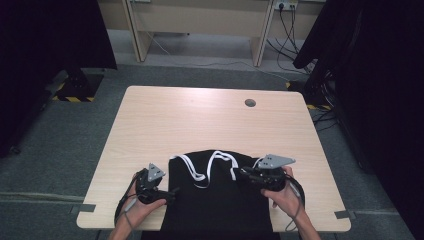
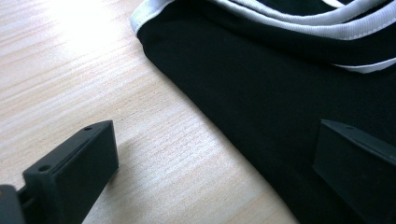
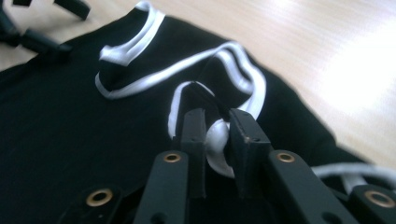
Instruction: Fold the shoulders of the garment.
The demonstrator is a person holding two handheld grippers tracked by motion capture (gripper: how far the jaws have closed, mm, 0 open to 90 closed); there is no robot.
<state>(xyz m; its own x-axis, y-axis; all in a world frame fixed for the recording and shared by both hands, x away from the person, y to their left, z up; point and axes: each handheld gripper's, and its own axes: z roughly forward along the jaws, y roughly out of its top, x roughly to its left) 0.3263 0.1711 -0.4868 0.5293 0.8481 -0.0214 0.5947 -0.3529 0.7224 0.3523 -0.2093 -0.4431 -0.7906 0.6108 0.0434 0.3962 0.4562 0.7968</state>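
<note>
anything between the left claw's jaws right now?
The left claw stands open, straddling the black garment's edge: bare table on one side, cloth on the other. Seen in the left gripper view.

Light wood-grain rectangular worktop (image 1: 165,120) with a small round grey cable hole (image 1: 250,103) near the far right corner. Grey carpet floor (image 1: 60,150) all around it. Behind sits a pale beige desk frame (image 1: 200,20), black cables (image 1: 290,35) hanging, and what looks like yellow-black hazard tape (image 1: 74,99) at far left.
</note>
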